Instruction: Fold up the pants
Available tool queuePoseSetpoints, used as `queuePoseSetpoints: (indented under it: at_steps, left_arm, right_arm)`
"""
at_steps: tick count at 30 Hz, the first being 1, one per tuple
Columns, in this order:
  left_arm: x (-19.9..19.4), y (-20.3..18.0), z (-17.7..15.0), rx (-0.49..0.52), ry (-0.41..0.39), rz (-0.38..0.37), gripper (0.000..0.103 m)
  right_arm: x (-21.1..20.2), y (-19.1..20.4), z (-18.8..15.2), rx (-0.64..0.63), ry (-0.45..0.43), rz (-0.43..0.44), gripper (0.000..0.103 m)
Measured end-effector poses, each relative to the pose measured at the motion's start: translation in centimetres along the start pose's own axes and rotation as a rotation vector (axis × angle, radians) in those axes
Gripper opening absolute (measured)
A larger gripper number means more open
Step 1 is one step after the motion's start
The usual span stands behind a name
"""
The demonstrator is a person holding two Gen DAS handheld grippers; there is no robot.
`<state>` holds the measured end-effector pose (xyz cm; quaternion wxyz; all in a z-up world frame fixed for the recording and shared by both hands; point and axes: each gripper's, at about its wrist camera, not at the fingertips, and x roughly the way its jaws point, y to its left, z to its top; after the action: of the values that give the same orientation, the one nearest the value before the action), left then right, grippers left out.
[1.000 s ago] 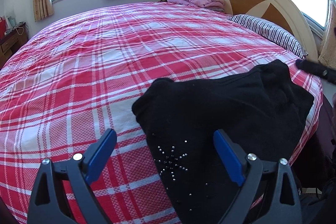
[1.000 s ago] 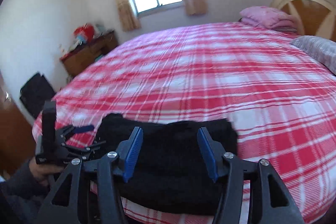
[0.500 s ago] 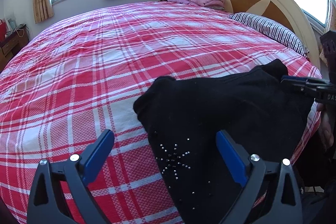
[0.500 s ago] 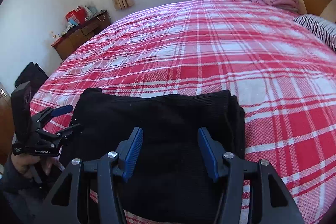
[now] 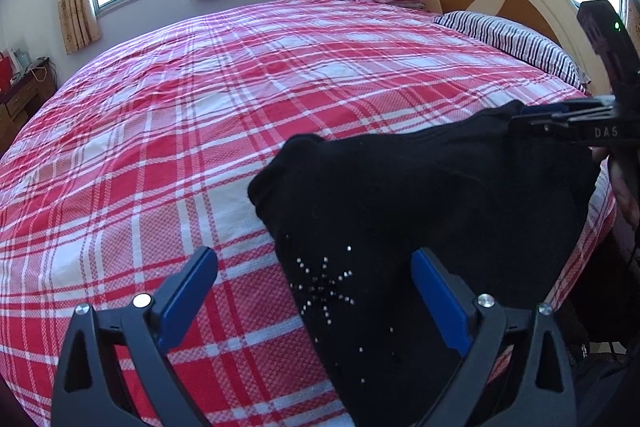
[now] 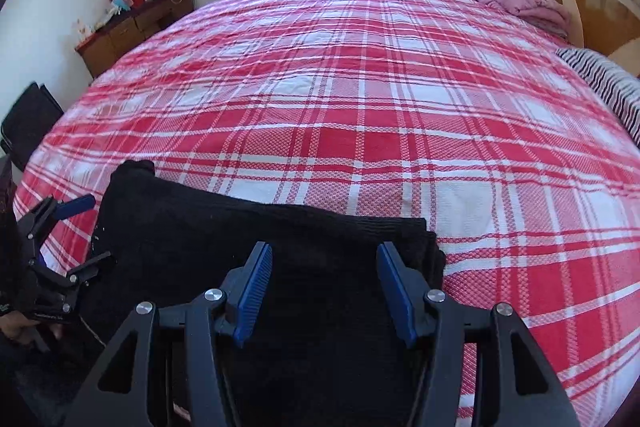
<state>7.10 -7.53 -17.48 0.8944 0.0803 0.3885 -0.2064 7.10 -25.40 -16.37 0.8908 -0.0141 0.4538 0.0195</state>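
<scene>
Looking along my left claw [image 5: 314, 291], I see the black pants [image 5: 420, 211] folded near the bed's edge on the red plaid bedspread [image 5: 200, 127], a starburst of small shiny studs between my spread blue pads. Only my right claw's [image 6: 325, 287] view shows the ribbed knit band at the pants' far edge; its fingers stand apart over the cloth. It alone shows the wooden dresser [image 6: 132, 31].
</scene>
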Motion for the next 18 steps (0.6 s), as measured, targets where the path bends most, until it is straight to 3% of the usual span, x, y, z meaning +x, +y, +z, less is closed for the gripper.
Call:
queuePoseSetpoints:
  at_steps: [2,5,8,11,17,18]
  left_arm:
    - [-0.3,0.2,-0.3,-0.013,0.011,-0.001,0.1]
    - [-0.9,-0.1,-0.9,-0.003,0.026,-0.001,0.1]
    - [-1.1,-0.3,-1.2,0.007,0.036,0.003,0.1]
    - [-0.7,-0.1,-1.6,-0.001,0.061,-0.009,0.101]
    - [0.4,0.8,-2.3,-0.051,0.104,-0.051,0.103]
    - [0.5,0.9,-2.4,-0.055,0.108,-0.056,0.103]
  right_arm:
    - [-0.8,0.8,1.2,-0.015,-0.01,0.049,0.056]
    - [-0.5,2.5,3.4,-0.03,0.018,0.203,0.056]
    - [2.2,5.3,5.9,-0.058,0.078,0.366,0.056]
    - [5.9,7.9,7.5,-0.05,0.172,0.465,0.056]
    - [12.1,11.1,8.3,-0.04,0.352,0.547,0.056]
    - [12.3,11.3,8.3,-0.037,0.357,0.562,0.05]
